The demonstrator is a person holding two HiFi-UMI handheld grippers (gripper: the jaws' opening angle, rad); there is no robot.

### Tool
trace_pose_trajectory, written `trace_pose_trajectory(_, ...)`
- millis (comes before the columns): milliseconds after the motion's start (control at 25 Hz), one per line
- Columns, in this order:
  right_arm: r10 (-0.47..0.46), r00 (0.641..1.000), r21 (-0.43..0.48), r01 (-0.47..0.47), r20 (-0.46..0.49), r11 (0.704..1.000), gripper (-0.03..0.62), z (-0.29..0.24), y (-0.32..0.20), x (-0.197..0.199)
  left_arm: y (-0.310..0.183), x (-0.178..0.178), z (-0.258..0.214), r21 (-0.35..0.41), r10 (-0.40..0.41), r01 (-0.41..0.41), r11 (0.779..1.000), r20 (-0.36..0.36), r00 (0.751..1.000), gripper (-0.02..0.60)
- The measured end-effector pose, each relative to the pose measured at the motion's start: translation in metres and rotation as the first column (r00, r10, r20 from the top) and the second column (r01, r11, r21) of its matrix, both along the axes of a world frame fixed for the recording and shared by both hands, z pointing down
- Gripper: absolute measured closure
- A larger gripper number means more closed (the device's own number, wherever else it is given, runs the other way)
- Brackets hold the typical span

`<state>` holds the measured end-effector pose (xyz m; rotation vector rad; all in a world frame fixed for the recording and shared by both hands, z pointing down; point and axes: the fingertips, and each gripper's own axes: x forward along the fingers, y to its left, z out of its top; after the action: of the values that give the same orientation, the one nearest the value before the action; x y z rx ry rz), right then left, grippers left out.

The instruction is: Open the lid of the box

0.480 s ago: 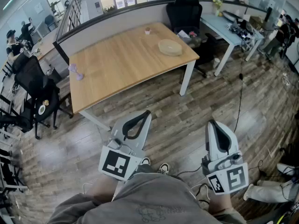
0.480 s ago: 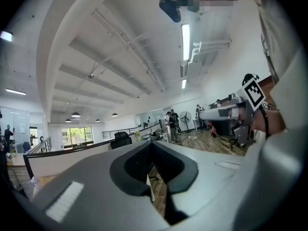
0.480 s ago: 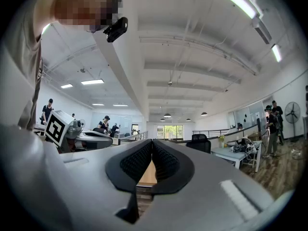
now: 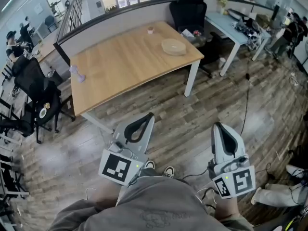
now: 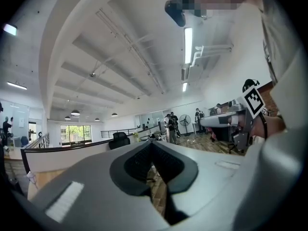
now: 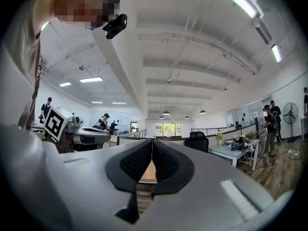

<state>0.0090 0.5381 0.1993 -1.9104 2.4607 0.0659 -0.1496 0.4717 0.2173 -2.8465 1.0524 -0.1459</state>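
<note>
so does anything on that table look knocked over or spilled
Nothing stands out. On the table the round box sits flat near the right edge, a small purple object lies near the left edge, and nothing looks spilled. It is too far away to judge finer damage.

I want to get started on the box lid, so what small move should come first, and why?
Probably step toward the wooden table. The round tan box sits near its far right corner, well out of reach, while the left gripper and right gripper hang shut and empty over the floor.
</note>
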Motion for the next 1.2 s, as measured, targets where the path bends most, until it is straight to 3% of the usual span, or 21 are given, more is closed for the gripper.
trace_pose_trajectory(200, 0.006, 1.000, -0.003, -0.006, 0.000, 1.000, 0.583, 0.001, 0.000, 0.009, -0.001, 0.006, -0.003, 0.036, -0.022, 0.022, 0.999, -0.006, 1.000, 0.575)
trace_pose_trajectory(320, 0.006, 1.000, -0.003, -0.006, -0.002, 1.000, 0.583, 0.002, 0.001, 0.013, 0.000, 0.013, 0.002, 0.021, -0.022, 0.022, 1.000, -0.003, 1.000, 0.408)
trace_pose_trajectory(400, 0.004, 1.000, -0.002, -0.004, -0.003, 1.000, 0.583, 0.002, 0.002, 0.016, 0.000, 0.019, 0.006, 0.008, -0.012, 0.012, 1.000, 0.002, 1.000, 0.388)
trace_pose_trajectory(720, 0.027, 0.999, 0.016, -0.027, 0.024, 1.000, 0.580, 0.002, -0.004, 0.031, -0.009, 0.031, 0.011, -0.007, -0.002, 0.002, 1.000, 0.012, 1.000, 0.385)
trace_pose_trajectory(800, 0.038, 0.998, 0.047, -0.040, 0.052, 0.998, 0.555, -0.003, -0.007, 0.037, -0.016, 0.033, 0.013, -0.012, -0.001, 0.001, 1.000, 0.012, 1.000, 0.385)
trace_pose_trajectory(880, 0.040, 0.998, 0.056, -0.043, 0.051, 0.998, 0.412, -0.005, -0.014, 0.040, -0.025, 0.034, 0.016, -0.016, -0.002, 0.002, 1.000, 0.011, 1.000, 0.385)
trace_pose_trajectory(920, 0.038, 0.998, 0.052, -0.040, 0.040, 0.998, 0.396, -0.004, -0.019, 0.041, -0.031, 0.035, 0.018, -0.016, -0.002, 0.002, 1.000, 0.012, 1.000, 0.385)
trace_pose_trajectory(1200, 0.028, 0.999, 0.013, -0.028, 0.020, 1.000, 0.398, 0.010, -0.070, 0.048, -0.085, 0.048, 0.026, -0.029, 0.005, -0.004, 1.000, 0.013, 1.000, 0.387)
